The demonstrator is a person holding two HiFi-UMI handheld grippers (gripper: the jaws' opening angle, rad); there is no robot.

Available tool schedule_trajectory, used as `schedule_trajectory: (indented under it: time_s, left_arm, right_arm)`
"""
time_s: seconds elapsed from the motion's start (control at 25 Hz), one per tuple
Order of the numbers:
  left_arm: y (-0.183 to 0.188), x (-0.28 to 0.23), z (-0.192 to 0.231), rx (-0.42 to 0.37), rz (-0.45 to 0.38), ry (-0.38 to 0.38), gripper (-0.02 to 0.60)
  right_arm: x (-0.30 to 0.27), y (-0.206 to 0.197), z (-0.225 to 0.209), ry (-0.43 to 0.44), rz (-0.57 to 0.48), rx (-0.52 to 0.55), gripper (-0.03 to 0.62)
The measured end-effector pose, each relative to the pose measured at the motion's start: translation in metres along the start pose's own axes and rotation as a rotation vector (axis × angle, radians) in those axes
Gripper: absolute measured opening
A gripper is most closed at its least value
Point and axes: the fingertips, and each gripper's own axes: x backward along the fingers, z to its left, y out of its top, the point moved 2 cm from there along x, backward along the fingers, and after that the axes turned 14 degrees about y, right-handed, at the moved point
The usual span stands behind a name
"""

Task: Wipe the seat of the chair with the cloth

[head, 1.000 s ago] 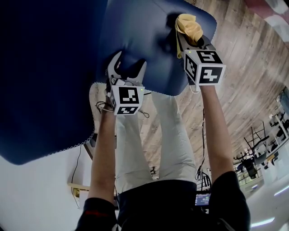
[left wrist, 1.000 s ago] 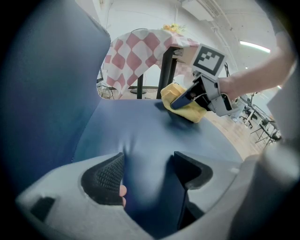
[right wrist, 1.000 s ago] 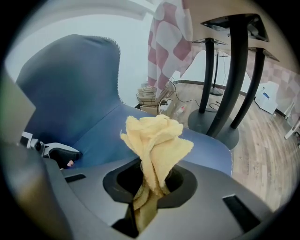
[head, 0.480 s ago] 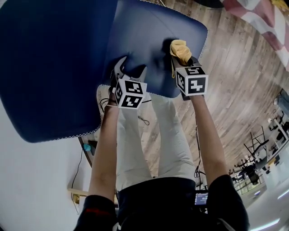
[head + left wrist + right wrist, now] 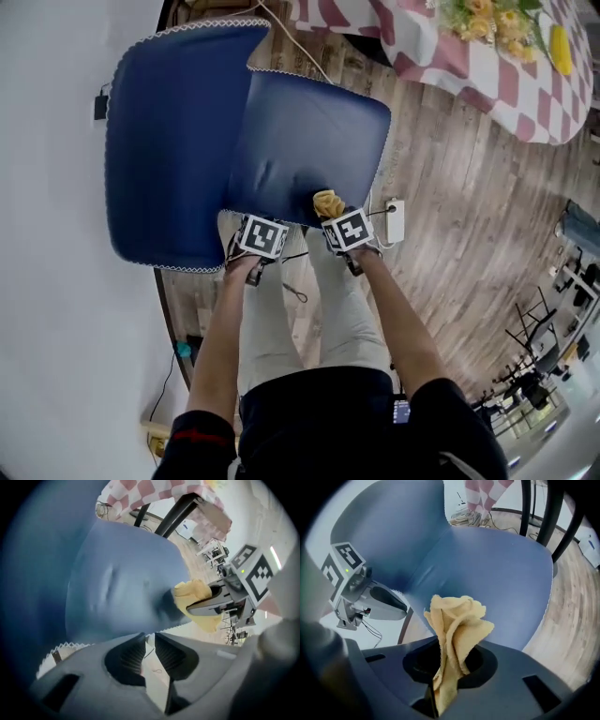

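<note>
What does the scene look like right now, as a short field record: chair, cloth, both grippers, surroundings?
chair: blue padded seat with matching backrest, seen from above
cloth: yellow cloth, bunched, at the seat's front edge; contact with the seat unclear
right: right gripper shut on the cloth
left: left gripper jaws closing, nothing between them, just off the seat's front edge
surroundings: table under a checked cover beyond the chair; wooden floor
</note>
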Motion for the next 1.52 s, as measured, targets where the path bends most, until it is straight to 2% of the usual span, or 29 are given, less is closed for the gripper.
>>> schedule_trajectory:
  time_s: [0.12, 0.24, 0.44, 0.68, 0.88, 1.08, 1.28, 1.52]
  left_arm:
    - [-0.005, 0.036, -0.013, 0.093, -0.017, -0.067, 0.050]
    - [0.006, 0.081, -0.030, 0.081, -0.064, -0.103, 0.034]
    - [0.055, 0.165, -0.031, 0.044, -0.225, -0.073, 0.025]
    - [0.108, 0.279, -0.022, 0.078, -0.475, -0.073, 0.020]
    - [0.127, 0.362, -0.029, 0.025, -0.622, -0.002, 0.018]
    - [0.150, 0.446, -0.037, 0.026, -0.822, 0.021, 0.018]
    - [0.149, 0.516, -0.045, -0.003, -0.967, 0.089, 0.019]
    - [0.134, 0.582, -0.046, -0.034, -1.119, 0.203, 0.020]
  right_arm:
    - [0.023, 0.004, 0.031, 0.068, -0.070, -0.010, 0.061]
    - [0.059, 0.019, 0.058, 0.077, -0.148, 0.032, 0.061]
    - [0.135, 0.058, 0.090, 0.032, -0.260, 0.153, 0.061]
    - [0.228, 0.105, 0.122, -0.034, -0.405, 0.280, 0.061]
    - [0.301, 0.126, 0.159, -0.097, -0.507, 0.396, 0.061]
    - [0.384, 0.153, 0.196, -0.155, -0.669, 0.491, 0.061]
    - [0.448, 0.160, 0.238, -0.188, -0.790, 0.573, 0.061]
    - [0.509, 0.162, 0.293, -0.178, -0.930, 0.655, 0.061]
